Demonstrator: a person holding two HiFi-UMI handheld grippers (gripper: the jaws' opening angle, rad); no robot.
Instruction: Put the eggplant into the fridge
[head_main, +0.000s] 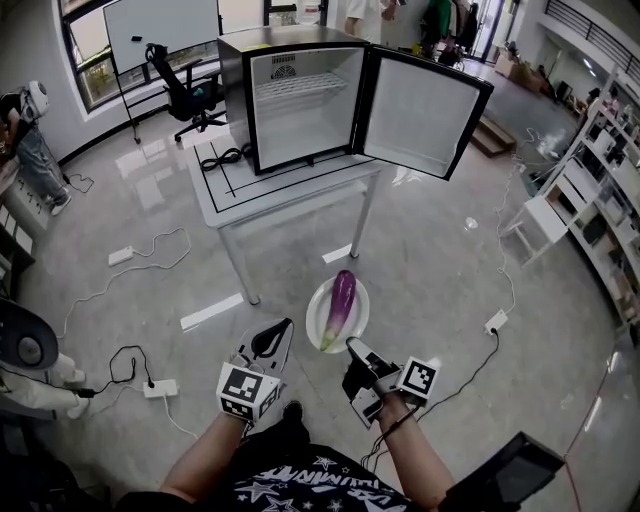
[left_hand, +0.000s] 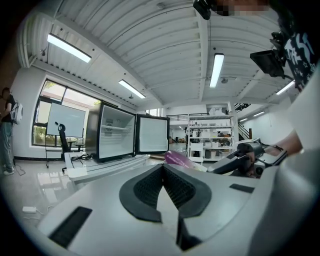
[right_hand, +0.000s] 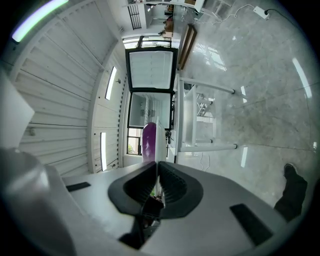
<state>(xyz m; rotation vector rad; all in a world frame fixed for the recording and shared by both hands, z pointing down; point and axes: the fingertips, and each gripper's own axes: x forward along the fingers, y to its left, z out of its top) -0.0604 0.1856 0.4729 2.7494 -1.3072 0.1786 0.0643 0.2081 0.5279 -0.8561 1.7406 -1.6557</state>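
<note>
A purple eggplant lies on a white plate held low over the floor. My right gripper is shut on the plate's near rim. In the right gripper view the plate shows edge-on between the jaws, with the eggplant on it. My left gripper is shut and empty, just left of the plate. The left gripper view shows the eggplant and the right gripper off to its right. The black fridge stands on a white table ahead, its door swung open to the right.
Cables and power strips lie on the glossy floor at left and right. An office chair stands behind the table by a whiteboard. White shelving lines the right side. A person stands at far left.
</note>
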